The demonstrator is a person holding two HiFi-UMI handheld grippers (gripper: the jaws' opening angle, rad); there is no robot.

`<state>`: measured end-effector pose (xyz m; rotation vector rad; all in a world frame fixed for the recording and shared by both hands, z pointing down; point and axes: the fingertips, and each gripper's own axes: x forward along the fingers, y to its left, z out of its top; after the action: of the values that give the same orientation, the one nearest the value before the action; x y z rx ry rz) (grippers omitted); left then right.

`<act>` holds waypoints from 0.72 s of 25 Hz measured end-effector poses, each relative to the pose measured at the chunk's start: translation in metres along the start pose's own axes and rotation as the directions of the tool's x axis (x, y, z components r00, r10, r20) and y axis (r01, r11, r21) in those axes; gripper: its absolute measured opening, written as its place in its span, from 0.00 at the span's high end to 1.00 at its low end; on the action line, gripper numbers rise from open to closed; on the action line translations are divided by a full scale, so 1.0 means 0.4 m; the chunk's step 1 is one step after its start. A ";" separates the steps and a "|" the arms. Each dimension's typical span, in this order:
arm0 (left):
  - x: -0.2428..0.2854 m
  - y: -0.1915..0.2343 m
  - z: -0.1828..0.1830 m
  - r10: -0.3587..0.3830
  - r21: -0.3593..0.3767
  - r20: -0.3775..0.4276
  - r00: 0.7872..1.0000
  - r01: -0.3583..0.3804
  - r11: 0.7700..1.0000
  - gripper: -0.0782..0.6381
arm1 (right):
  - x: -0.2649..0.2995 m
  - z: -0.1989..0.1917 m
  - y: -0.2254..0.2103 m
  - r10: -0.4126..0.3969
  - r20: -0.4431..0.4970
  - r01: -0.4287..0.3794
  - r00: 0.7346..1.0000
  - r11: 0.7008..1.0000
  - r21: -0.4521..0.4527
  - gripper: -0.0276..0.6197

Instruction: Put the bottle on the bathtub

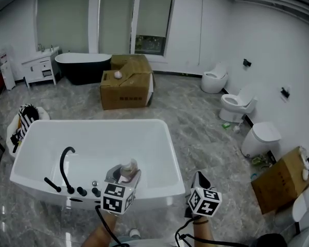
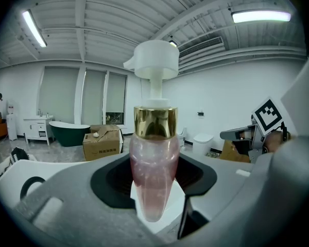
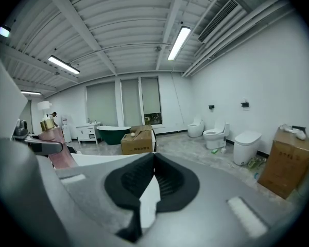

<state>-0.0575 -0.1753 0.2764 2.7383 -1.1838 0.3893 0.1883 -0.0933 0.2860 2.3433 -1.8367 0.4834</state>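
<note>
Left tool (image 1: 122, 183) clamped on the pink bottle (image 2: 154, 175) — gold collar, white pump, upright, pads on its lower body. Bottle is in the air over the near edge of the white tub (image 1: 98, 122), just right of the black faucet (image 1: 66, 163), not set down. Right tool (image 3: 153, 158) is empty — pads closed together. It hangs off the tub's near right corner, above the floor. Dark tub (image 1: 85, 66) and box (image 1: 126, 86) sit well beyond the far edge.
</note>
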 end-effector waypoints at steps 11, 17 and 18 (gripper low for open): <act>0.115 0.098 -0.014 -0.012 -0.015 -0.025 1.000 0.012 1.000 0.57 | 0.129 -0.009 0.023 -0.011 -0.033 0.012 0.999 1.000 0.021 0.95; 0.154 0.070 -0.062 -0.021 -0.044 -0.076 0.997 0.018 0.999 0.57 | 0.173 -0.041 -0.008 -0.007 -0.070 0.009 0.998 0.999 0.035 0.95; 0.161 0.065 -0.066 -0.020 -0.050 -0.082 0.996 0.016 0.999 0.57 | 0.182 -0.041 -0.010 -0.001 -0.073 0.003 0.997 0.999 0.034 0.95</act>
<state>-0.0391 -0.2321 0.3205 2.6619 -1.1321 0.4601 0.2044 -0.1545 0.3254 2.3163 -1.8080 0.5962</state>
